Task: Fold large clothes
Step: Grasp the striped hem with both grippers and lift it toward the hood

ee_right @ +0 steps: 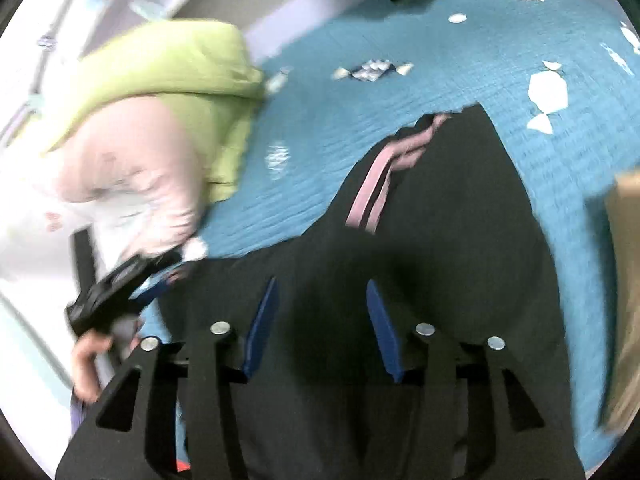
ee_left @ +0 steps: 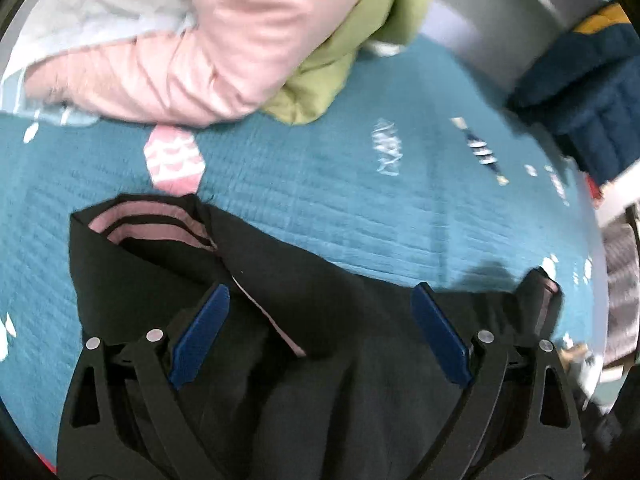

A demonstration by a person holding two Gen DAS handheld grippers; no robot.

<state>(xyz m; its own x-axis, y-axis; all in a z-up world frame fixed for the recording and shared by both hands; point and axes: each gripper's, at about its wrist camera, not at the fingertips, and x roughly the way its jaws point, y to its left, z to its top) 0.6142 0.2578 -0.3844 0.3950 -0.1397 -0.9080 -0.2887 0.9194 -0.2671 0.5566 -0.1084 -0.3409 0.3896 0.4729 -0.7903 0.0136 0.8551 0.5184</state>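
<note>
One garment: black clothing [ee_left: 280, 280] with pink stripes [ee_right: 370, 192], lying on the teal bedspread [ee_left: 360, 200], filling the lower half of both views.
Left gripper [ee_left: 320, 328]: jaws spread wide over the black fabric, gripping nothing.
Right gripper [ee_right: 322, 320]: jaws apart above the fabric, holding nothing.
Pile: pink garment [ee_left: 208, 60] and green garment [ee_left: 344, 52], upper left of both views.
Navy knit [ee_left: 592, 100]: right edge of the left view.
Writing: none readable; frames blurred.
</note>
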